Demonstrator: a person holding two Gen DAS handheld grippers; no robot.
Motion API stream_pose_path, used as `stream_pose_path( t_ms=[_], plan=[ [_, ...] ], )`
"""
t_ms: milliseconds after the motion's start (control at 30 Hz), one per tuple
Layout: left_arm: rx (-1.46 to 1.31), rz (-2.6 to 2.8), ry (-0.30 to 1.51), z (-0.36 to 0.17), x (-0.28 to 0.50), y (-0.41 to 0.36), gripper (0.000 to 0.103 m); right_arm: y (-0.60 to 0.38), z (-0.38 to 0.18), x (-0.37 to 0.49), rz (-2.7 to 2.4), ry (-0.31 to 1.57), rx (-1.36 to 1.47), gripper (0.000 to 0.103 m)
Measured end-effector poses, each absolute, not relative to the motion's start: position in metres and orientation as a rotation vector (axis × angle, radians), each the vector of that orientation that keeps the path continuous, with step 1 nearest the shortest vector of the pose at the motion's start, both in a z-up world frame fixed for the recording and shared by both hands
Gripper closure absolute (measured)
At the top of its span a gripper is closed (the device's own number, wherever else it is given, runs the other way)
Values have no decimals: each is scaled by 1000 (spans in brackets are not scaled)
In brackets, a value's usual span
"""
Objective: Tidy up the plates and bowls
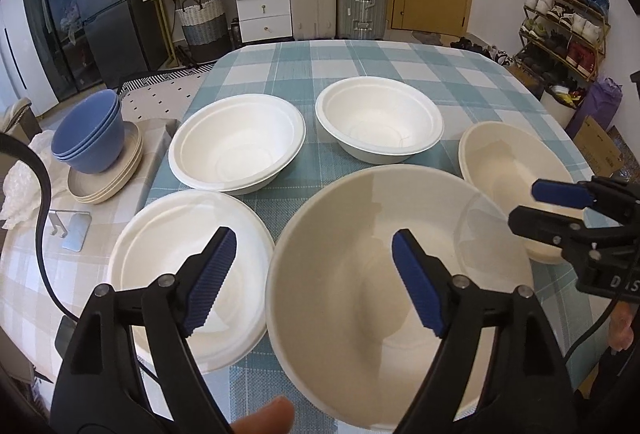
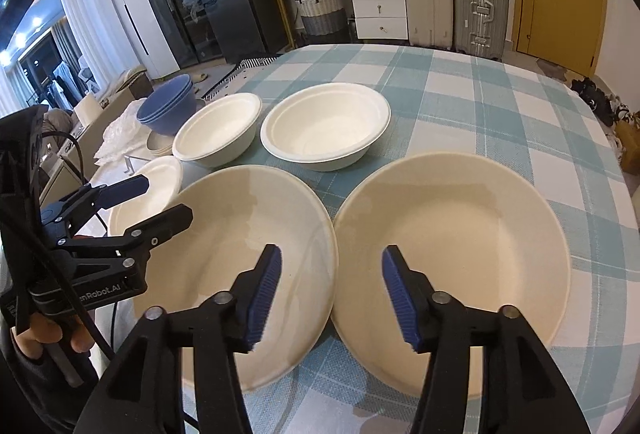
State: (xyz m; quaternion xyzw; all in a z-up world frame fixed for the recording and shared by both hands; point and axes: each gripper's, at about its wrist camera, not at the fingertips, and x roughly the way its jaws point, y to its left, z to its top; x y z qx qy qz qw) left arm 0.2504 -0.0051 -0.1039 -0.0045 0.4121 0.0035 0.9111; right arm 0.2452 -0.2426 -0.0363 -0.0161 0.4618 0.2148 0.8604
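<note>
Two cream bowls stand side by side at the near edge of the table: one (image 1: 400, 294) (image 2: 248, 234) on the left, the other (image 1: 504, 170) (image 2: 460, 254) on the right. A white plate (image 1: 188, 274) lies left of them. Two white bowls (image 1: 236, 142) (image 1: 380, 118) stand behind. My left gripper (image 1: 314, 274) (image 2: 160, 200) is open, one finger over the white plate and one over the left cream bowl, whose rim lies between them untouched. My right gripper (image 2: 332, 294) (image 1: 536, 206) is open above the spot where the two cream rims meet.
The table (image 1: 360, 62) has a teal checked cloth. On a lower surface at the left, stacked blue bowls (image 1: 88, 138) (image 2: 168, 110) sit on beige plates (image 1: 108, 186), beside a metal stand (image 1: 76, 230) and crumpled white wrap. Suitcases, drawers and a shoe rack stand beyond.
</note>
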Motion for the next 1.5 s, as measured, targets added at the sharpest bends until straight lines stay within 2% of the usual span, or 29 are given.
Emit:
stream_pose_path(
  t_ms=[33, 100, 200, 367, 433, 500, 967, 1500],
  plan=[
    [-16, 4, 851, -103, 249, -5, 23, -244, -34, 243, 455, 961, -34, 34],
    [-21, 2, 852, -100, 245, -6, 19, -245, -30, 238, 465, 957, -33, 34],
    [-30, 9, 856, -98, 241, -4, 18, -247, -26, 231, 468, 956, -40, 34],
    [-49, 9, 860, -97, 229, 1, 17, -250, -25, 218, 481, 963, -42, 24],
    [-53, 15, 864, -98, 223, 2, 16, -251, -26, 212, 486, 964, -49, 24],
    [-59, 17, 870, -99, 218, 4, 3, -252, -25, 207, 490, 967, -47, 23],
    [-119, 23, 858, -95, 178, 10, 2, -253, -32, 181, 514, 981, -59, 22],
    [-198, 30, 921, -131, 159, 5, 2, -258, -56, 161, 551, 1041, -54, 22]
  ],
)
